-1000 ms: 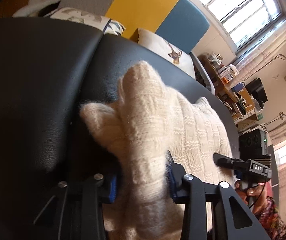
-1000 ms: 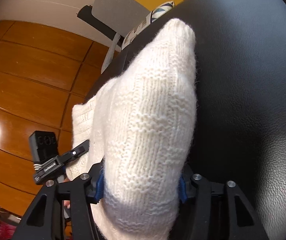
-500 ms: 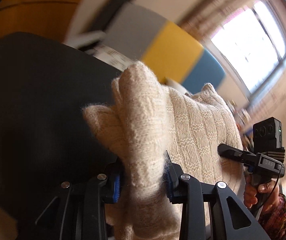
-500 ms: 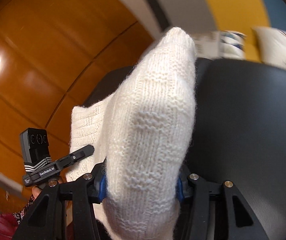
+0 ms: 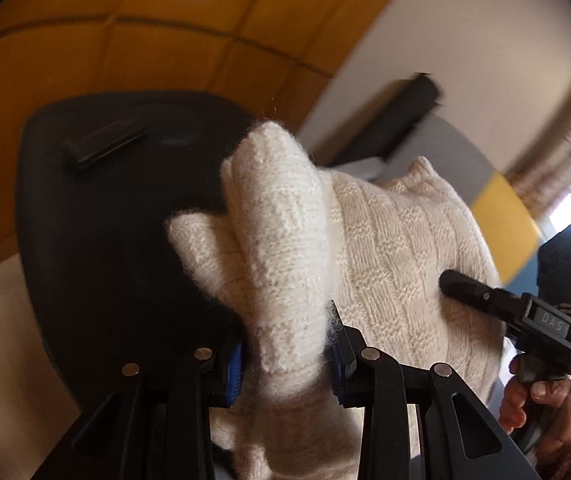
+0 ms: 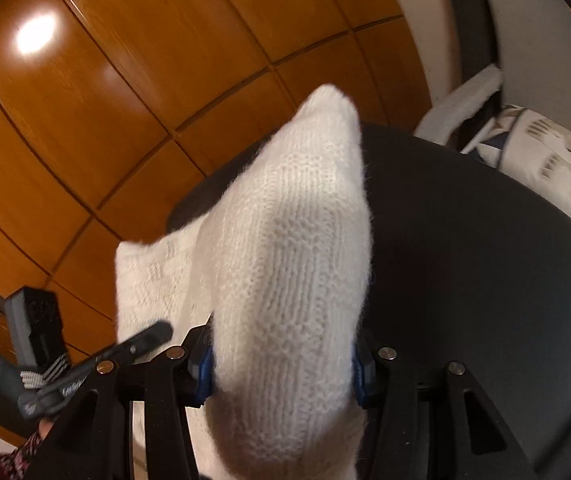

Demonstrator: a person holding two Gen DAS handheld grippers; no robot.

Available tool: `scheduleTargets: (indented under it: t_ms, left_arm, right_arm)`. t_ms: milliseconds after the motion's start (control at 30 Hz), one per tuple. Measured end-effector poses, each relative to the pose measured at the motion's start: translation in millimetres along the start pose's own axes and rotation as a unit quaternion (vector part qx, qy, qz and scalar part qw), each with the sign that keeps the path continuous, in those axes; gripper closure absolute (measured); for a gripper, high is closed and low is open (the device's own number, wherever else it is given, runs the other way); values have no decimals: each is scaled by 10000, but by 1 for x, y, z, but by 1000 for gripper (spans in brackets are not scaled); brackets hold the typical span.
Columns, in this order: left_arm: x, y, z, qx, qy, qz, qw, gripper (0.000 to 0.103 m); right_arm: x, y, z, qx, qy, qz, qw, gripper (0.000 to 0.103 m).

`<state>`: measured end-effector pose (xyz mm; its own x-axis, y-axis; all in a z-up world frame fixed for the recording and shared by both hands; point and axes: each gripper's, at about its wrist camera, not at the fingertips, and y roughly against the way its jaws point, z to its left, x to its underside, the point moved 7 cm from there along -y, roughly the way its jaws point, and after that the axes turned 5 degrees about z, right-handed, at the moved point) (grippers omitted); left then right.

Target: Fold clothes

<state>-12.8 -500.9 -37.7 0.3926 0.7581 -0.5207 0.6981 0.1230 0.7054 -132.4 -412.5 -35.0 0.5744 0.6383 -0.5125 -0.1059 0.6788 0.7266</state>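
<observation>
a: where is the cream knitted sweater (image 5: 397, 248)?

b: it is clamped by the left gripper (image 5: 285, 354) and the right gripper (image 6: 281, 368), above the black seat (image 6: 485, 280). it should be kept taut and lowered evenly.

A black leather-like seat (image 5: 97, 248) carries what looks like a small dark block (image 5: 103, 146).
</observation>
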Motion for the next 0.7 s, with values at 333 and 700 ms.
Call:
scheduleTargets:
  t_ms: [333, 700]
  left_arm:
    - [-3, -45, 63, -205, 186, -30, 9996, 61]
    - [11, 5, 49, -371, 152, -484, 9980, 55]
  right_arm:
    - [25, -79, -45, 376, -235, 483, 9978, 45]
    - [29, -6, -51, 491, -698, -422, 9955, 34]
